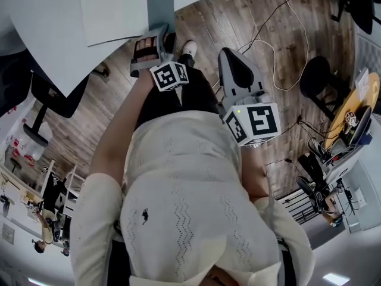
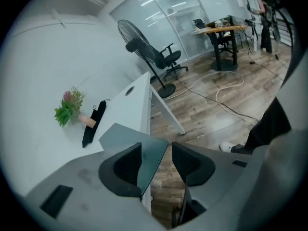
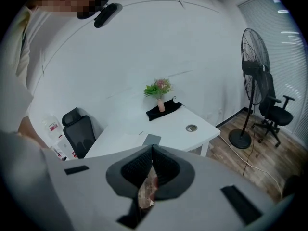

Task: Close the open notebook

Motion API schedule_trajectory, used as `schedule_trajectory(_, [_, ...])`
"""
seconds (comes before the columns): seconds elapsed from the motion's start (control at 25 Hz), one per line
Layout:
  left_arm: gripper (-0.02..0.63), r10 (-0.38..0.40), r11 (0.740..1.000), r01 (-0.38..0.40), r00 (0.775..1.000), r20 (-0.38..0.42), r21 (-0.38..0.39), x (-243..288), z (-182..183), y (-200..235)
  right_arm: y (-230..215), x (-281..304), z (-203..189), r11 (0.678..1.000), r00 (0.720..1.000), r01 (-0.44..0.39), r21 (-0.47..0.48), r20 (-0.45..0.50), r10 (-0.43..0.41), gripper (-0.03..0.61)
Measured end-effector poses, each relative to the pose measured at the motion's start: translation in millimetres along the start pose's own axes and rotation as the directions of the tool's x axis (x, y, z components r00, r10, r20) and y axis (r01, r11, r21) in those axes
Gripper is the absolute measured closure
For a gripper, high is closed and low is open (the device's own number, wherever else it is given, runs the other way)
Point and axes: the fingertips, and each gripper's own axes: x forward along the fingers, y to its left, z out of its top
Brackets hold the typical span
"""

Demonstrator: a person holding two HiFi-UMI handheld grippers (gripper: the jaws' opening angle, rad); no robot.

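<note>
The notebook lies open on the white table [image 1: 41, 28] at the top left of the head view, with a white page [image 1: 113, 11] and a grey-blue cover [image 1: 161, 2] that overhangs the table edge. My left gripper [image 1: 152, 37] is held just below that cover, its jaws open with nothing between them. In the left gripper view the cover [image 2: 144, 150] shows behind the gap of the left gripper [image 2: 156, 150]. My right gripper [image 1: 233, 61] hangs over the floor, shut and empty. From the right gripper [image 3: 152, 150] the notebook [image 3: 147, 139] is small and distant.
A potted plant [image 2: 70, 107] and a black pouch [image 2: 94, 121] sit at the far end of the table. A standing fan [image 3: 253, 76], office chairs [image 3: 79, 129] and loose cables [image 1: 280, 34] occupy the wooden floor. My white-sleeved body fills the lower head view.
</note>
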Motion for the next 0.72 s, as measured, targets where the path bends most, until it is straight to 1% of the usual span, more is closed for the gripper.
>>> schedule_trajectory(0.08, [0.414,0.015,1.0,-0.015,1.0,-0.02,0.026,2.6,-0.9,0.9,-3.0,-2.1,-1.3,1.0,1.0,0.015,0.011,-0.001,-0.015,0.577])
schedule_trajectory(0.16, [0.437,0.029,1.0,-0.029,0.999,-0.027,0.011,3.7,-0.2,3.4,-6.4,-4.2,-0.7,0.999,1.0,0.028,0.019,0.001,-0.028,0.577])
schedule_trajectory(0.28, [0.467,0.026,0.999,-0.027,0.999,-0.03,-0.042,3.6,0.3,4.4,-9.6,-6.7,0.7,0.999,0.999,0.04,0.025,0.009,-0.04,0.577])
schedule_trajectory(0.4, [0.522,0.01,0.991,-0.013,1.0,-0.027,-0.135,3.4,0.5,5.4,-11.3,-7.4,0.4,0.999,0.999,0.038,0.023,0.016,-0.039,0.577])
schedule_trajectory(0.52, [0.545,-0.01,0.968,0.004,1.0,-0.022,-0.252,2.4,0.9,8.2,-11.5,-8.5,-0.2,0.999,0.999,0.033,0.017,0.016,-0.033,0.577])
schedule_trajectory(0.72, [0.58,-0.04,0.902,0.041,0.999,0.011,-0.43,-1.4,1.4,14.6,-7.9,-10.8,-0.6,1.0,1.0,0.013,0.0,0.017,-0.012,0.577])
